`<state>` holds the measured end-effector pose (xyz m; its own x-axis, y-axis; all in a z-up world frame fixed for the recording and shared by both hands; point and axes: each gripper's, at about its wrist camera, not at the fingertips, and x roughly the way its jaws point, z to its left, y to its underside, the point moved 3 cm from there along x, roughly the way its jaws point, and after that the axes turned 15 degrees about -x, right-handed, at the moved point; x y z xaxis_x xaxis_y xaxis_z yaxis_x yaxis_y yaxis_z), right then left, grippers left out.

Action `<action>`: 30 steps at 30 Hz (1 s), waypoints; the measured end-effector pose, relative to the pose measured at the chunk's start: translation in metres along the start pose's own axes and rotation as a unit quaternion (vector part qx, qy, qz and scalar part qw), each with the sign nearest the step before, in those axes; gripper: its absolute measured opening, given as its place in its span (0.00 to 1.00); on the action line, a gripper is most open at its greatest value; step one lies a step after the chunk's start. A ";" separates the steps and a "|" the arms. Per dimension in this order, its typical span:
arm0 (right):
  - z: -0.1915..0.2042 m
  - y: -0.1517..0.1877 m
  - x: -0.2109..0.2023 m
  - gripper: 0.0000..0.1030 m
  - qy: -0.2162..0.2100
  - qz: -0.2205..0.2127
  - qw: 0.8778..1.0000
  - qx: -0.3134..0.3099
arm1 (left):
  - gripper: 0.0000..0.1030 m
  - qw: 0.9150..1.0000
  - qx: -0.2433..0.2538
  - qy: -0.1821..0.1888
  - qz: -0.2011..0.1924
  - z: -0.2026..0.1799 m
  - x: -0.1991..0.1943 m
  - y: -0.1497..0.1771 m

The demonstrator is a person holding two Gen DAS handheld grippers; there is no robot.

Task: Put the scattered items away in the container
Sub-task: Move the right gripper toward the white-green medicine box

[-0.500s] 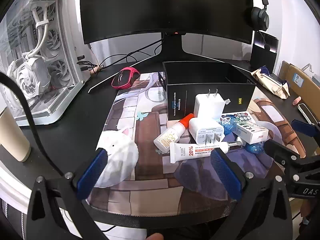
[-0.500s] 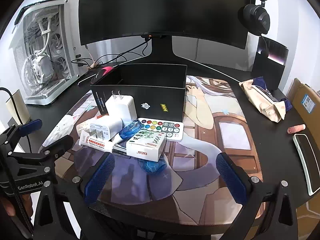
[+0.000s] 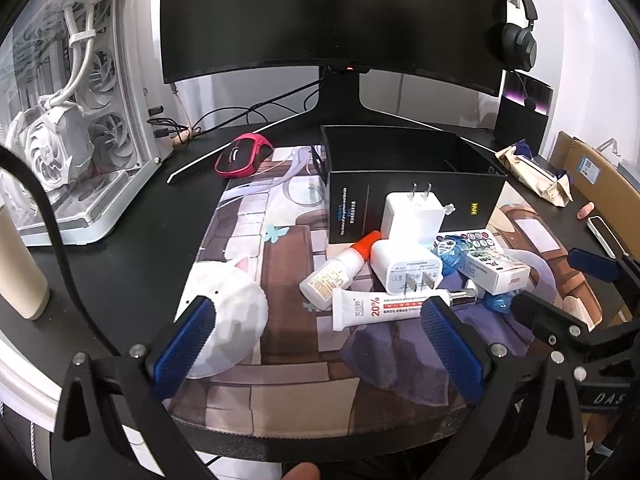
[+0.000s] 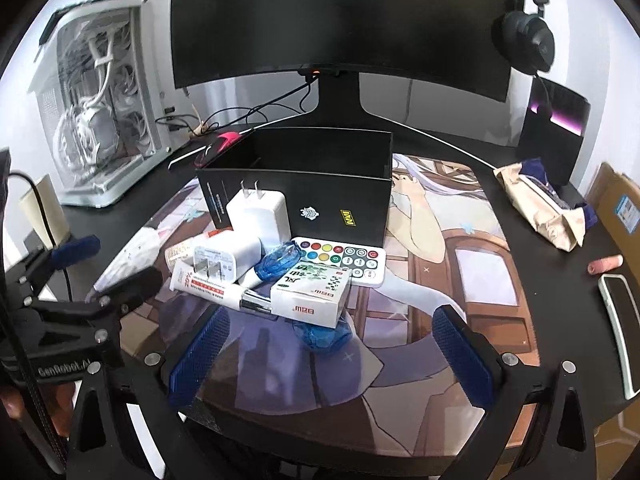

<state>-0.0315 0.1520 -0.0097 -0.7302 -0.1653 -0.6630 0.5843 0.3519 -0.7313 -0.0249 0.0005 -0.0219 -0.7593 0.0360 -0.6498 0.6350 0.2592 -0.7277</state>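
1. Left wrist view: open-topped black cardboard box (image 3: 412, 168), the container, stands on the illustrated desk mat (image 3: 248, 240) on the black table (image 3: 120, 248), in front of the monitor stand.
2. Scattered items, heaped against the box's near wall: tall white plug charger (image 3: 412, 216), prongs up, leaning on the box; smaller white plug charger (image 3: 406, 266) lying just below it; white bottle with orange cap (image 3: 340, 270) to its left; white ointment tube marked 20% (image 3: 384, 306) nearest the camera; white medicine carton (image 3: 494, 270); blue plastic-wrapped pieces (image 3: 450, 250); white remote with coloured buttons (image 3: 476, 238).
3. Left gripper (image 3: 316, 340): blue-padded fingers spread wide, holding nothing, hovering near the tube.
4. Right gripper (image 4: 336, 356): fingers likewise spread, empty, near the carton (image 4: 310, 290).
5. Surroundings: red-and-black mouse (image 3: 242, 154), white PC case (image 3: 72, 120), curved black monitor (image 3: 332, 16), black headphones (image 3: 518, 40), crumpled paper bag (image 3: 534, 178).
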 end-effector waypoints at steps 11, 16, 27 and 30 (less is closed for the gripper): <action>-0.001 -0.002 -0.001 1.00 -0.011 -0.009 1.000 0.001 | 1.00 1.000 -0.018 0.009 0.010 0.006 0.003 -0.001; 0.003 -0.001 0.001 1.00 -0.037 -0.003 0.999 -0.002 | 1.00 0.999 -0.026 0.001 0.025 0.012 0.006 -0.002; -0.001 0.003 0.014 1.00 -0.035 0.011 0.999 0.000 | 1.00 1.000 -0.002 0.002 0.030 0.005 0.009 0.002; 0.001 0.003 0.018 1.00 -0.035 0.016 0.999 -0.003 | 1.00 0.999 0.001 0.006 0.031 0.004 0.010 0.003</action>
<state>-0.0426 0.1494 -0.0245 -0.6849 -0.2171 -0.6955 0.6044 0.3637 -0.7088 -0.0299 -0.0023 -0.0310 -0.7199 0.0631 -0.6913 0.6814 0.2539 -0.6864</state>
